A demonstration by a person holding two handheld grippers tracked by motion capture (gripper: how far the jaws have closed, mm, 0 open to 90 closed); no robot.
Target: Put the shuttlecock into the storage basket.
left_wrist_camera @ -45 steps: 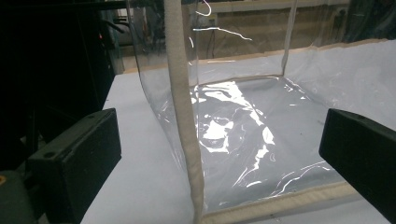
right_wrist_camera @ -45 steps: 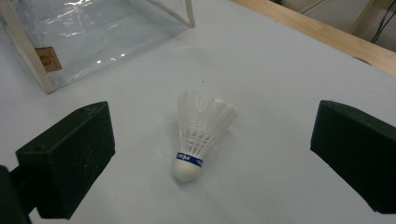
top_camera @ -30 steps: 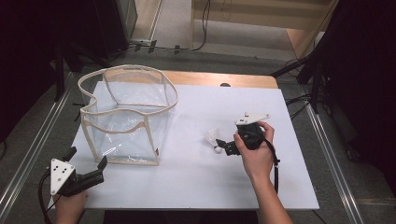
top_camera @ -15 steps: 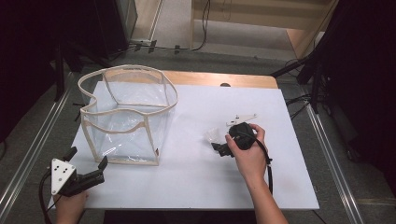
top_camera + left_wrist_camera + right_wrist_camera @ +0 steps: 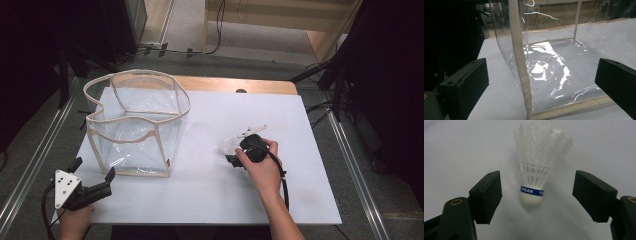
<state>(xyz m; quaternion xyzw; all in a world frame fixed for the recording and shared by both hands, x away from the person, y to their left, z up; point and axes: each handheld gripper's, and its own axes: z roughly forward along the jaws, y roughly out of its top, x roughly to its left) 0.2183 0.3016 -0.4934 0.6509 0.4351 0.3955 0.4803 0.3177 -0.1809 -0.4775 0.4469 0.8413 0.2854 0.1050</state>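
The right tongs are straddling a white shuttlecock that is lying on the white desk, its cork end (blue band reading PEAK) pointing toward the camera; the jaws have just been closing but are standing clear of it on both sides. The left tongs are gaping wide, empty, facing a corner of the clear bag.

Beside my matt black plastic right gripper, a white feathered shuttlecock; glossy clear-plastic bag, cloth-trimmed, left of it.
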